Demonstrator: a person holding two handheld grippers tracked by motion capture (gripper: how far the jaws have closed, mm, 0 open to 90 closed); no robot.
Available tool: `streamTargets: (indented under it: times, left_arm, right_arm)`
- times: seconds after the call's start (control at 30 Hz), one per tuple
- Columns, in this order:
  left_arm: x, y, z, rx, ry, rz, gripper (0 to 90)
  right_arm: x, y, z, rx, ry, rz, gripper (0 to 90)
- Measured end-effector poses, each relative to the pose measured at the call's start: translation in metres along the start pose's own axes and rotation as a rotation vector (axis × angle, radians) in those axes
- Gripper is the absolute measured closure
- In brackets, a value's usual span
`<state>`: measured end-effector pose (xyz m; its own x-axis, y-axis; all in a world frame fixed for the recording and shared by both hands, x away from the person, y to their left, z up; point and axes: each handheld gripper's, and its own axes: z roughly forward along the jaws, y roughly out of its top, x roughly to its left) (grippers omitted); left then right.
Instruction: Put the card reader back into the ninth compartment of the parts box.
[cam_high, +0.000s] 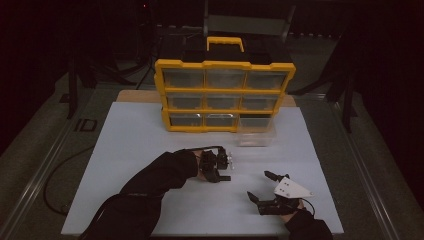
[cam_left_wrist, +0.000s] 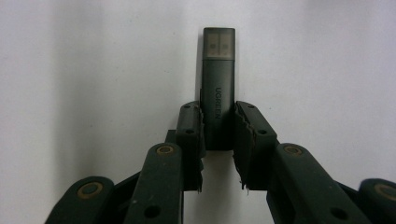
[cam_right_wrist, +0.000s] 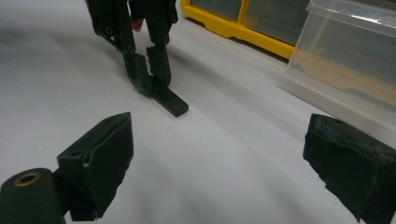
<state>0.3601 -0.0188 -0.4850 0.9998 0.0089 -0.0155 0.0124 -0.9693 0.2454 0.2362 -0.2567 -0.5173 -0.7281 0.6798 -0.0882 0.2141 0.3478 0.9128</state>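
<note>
A dark grey USB stick (cam_left_wrist: 218, 79) with a translucent cap lies on the white sheet. My left gripper (cam_left_wrist: 218, 114) is shut on its near end, with both pads pressed against its sides. In the high view this gripper (cam_high: 223, 175) is at the middle of the table, at the end of a black sleeve. The right gripper view shows it (cam_right_wrist: 148, 70) pointing down, with the stick (cam_right_wrist: 173, 103) resting on the sheet. My right gripper (cam_right_wrist: 219, 158) stands open with nothing between its pads, to the right of the left one near the front edge (cam_high: 257, 185).
A yellow drawer cabinet (cam_high: 225, 95) with clear drawers stands at the back of the white sheet (cam_high: 135, 145). One clear drawer (cam_high: 256, 131) is out on the sheet in front of its lower right corner, and appears at the upper right in the right gripper view (cam_right_wrist: 345, 60).
</note>
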Motion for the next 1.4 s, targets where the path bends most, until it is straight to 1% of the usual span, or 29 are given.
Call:
streamTargets:
  times: [0.1,0.13,0.2,0.23,0.27,0.3,0.33,0.43,0.5,0.6,0.63,0.67,0.7,0.77,0.8,0.83,0.87,0.97,1.0,1.03,1.1,1.13,1.17,1.23,1.27,1.3,1.33,1.37,1.4]
  left_arm:
    - [0.001,0.000,-0.004,-0.008,-0.002,-0.007,74.1]
    - [0.000,0.000,-0.006,-0.014,0.005,-0.010,74.1]
    - [0.001,-0.001,-0.010,-0.022,-0.001,-0.011,74.1]
    - [0.001,-0.001,-0.012,-0.027,0.006,-0.015,74.1]
    - [0.002,-0.001,-0.013,-0.028,-0.002,-0.017,74.1]
    - [0.002,0.000,-0.015,-0.025,0.000,-0.011,74.1]
    - [0.002,0.000,-0.017,-0.031,0.006,-0.017,74.1]
    - [0.003,0.000,-0.022,-0.044,-0.005,-0.026,74.1]
    - [0.002,0.001,-0.026,-0.040,-0.001,-0.023,74.0]
    - [0.003,0.002,-0.030,-0.048,-0.009,-0.021,74.0]
    - [0.003,0.004,-0.034,-0.058,-0.013,-0.026,74.0]
    - [0.004,0.004,-0.036,-0.062,-0.014,-0.022,74.1]
    - [0.004,0.005,-0.038,-0.064,-0.009,-0.028,74.0]
    - [0.004,0.006,-0.042,-0.065,-0.004,-0.024,74.0]
    - [0.005,0.007,-0.044,-0.072,-0.011,-0.031,74.1]
    - [0.005,0.007,-0.045,-0.071,-0.011,-0.028,74.0]
    - [0.005,0.008,-0.047,-0.071,-0.002,-0.027,74.0]
    - [0.004,0.009,-0.050,-0.073,-0.001,-0.025,74.0]
    - [0.005,0.010,-0.052,-0.082,-0.005,-0.033,74.0]
    - [0.005,0.010,-0.053,-0.082,0.003,-0.032,74.1]
    - [0.007,0.011,-0.056,-0.075,-0.001,-0.032,74.0]
    - [0.008,0.012,-0.057,-0.073,0.009,-0.031,74.0]
    - [0.009,0.013,-0.059,-0.075,0.003,-0.038,74.0]
    - [0.010,0.014,-0.062,-0.078,0.010,-0.036,74.1]
    - [0.010,0.015,-0.064,-0.078,0.007,-0.034,74.0]
    - [0.011,0.017,-0.066,-0.079,0.016,-0.033,74.0]
    - [0.011,0.017,-0.067,-0.085,0.012,-0.039,74.0]
    - [0.012,0.018,-0.069,-0.085,0.009,-0.034,74.0]
    - [0.013,0.019,-0.071,-0.088,0.013,-0.038,74.0]
  right_arm:
    - [0.000,0.000,0.000,0.000,0.000,0.000,8.6]
    - [0.000,0.000,0.000,-0.006,-0.002,0.001,8.6]
    - [0.000,0.000,0.000,-0.001,0.000,0.001,8.6]
    - [0.000,0.000,0.000,-0.001,0.000,-0.001,8.6]
    - [0.000,0.000,0.000,-0.001,-0.001,-0.003,8.6]
    - [0.000,0.000,0.000,0.000,-0.001,-0.001,8.6]
    - [0.000,0.000,0.000,-0.002,-0.002,0.000,8.6]
    - [0.000,0.000,0.000,0.000,-0.001,-0.001,8.6]
    - [0.000,0.000,0.000,-0.003,0.001,-0.002,8.7]
    - [0.000,0.000,0.000,-0.004,0.001,0.000,8.6]
    - [0.000,0.000,0.000,-0.003,0.000,0.000,8.6]
    - [0.000,0.000,0.000,-0.002,0.000,0.000,8.6]
    - [0.000,0.000,0.000,-0.005,-0.001,0.000,8.7]
    - [0.000,0.000,0.000,-0.004,-0.001,0.001,8.6]
    - [0.000,0.000,0.000,-0.003,0.000,-0.001,8.6]
    - [0.000,0.000,0.000,-0.002,0.000,-0.003,8.6]
    - [0.000,0.000,0.000,-0.001,0.000,-0.002,8.6]
    - [0.000,0.000,0.000,-0.003,0.000,0.002,8.6]
    - [0.000,0.000,0.000,-0.004,0.000,-0.001,8.6]
    - [0.000,0.000,0.000,-0.002,0.000,-0.001,8.6]
    - [0.000,0.000,0.000,-0.004,0.002,0.001,8.6]
    - [0.000,0.000,0.000,-0.004,0.002,0.001,8.6]
    - [0.000,0.000,0.000,-0.003,0.001,0.001,8.6]
    - [0.000,0.000,0.000,-0.003,0.002,0.000,8.6]
    - [0.000,0.000,0.000,-0.003,0.001,0.000,8.6]
    - [0.000,0.000,0.000,-0.004,0.001,0.002,8.6]
    - [0.000,0.000,0.000,-0.004,0.001,0.003,8.6]
    - [0.000,0.000,0.000,-0.002,0.001,0.000,8.6]
    - [0.000,0.000,0.000,-0.003,0.002,0.000,8.6]
